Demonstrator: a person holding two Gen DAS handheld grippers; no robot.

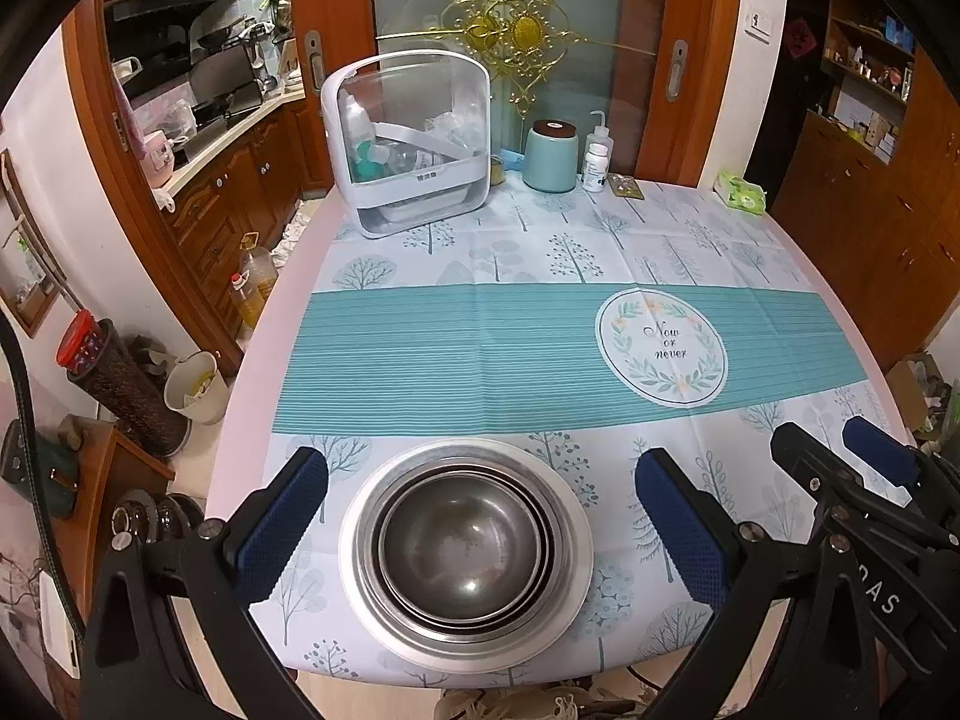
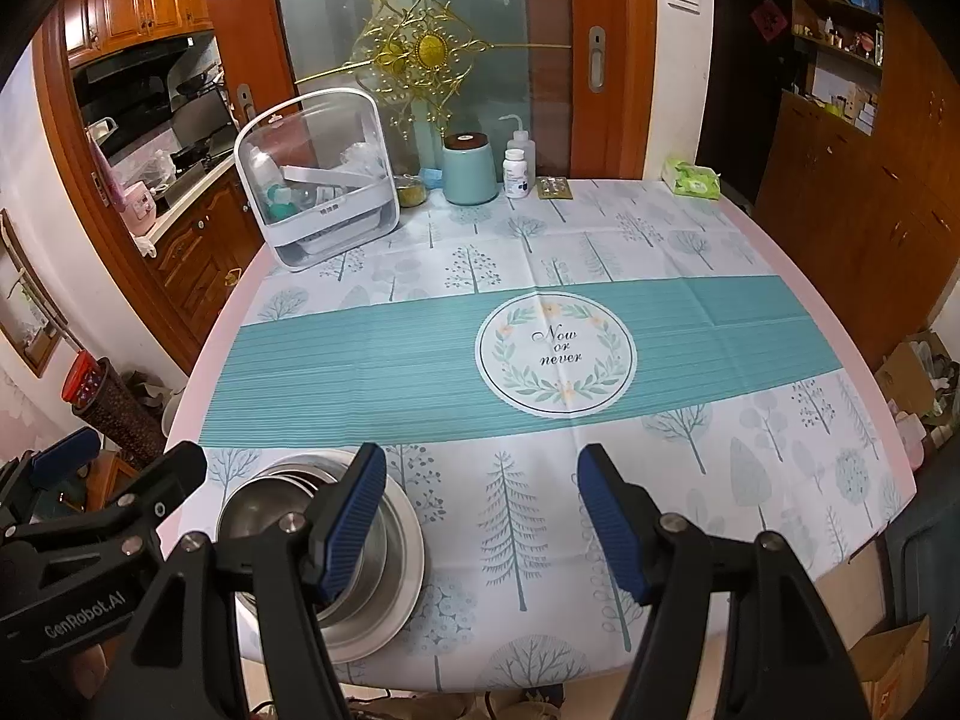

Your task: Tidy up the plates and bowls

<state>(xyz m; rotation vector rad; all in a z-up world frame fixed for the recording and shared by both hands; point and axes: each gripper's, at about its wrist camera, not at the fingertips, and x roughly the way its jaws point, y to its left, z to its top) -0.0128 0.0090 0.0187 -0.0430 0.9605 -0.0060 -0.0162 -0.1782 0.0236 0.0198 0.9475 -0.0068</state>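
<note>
Several steel bowls sit nested inside one another on a pale plate near the table's front edge. My left gripper is open wide above this stack, one blue pad on each side, neither touching it. In the right wrist view the bowls and plate lie at lower left, partly hidden by a finger. To the right of the stack my right gripper is open over bare tablecloth, with nothing between its pads. Each gripper shows in the other's view: the right gripper, the left gripper.
At the back left of the table stands a white clear-walled box holding bottles. A teal canister, small bottles, a blister pack and a green tissue pack line the far edge. A tree-print tablecloth covers the table.
</note>
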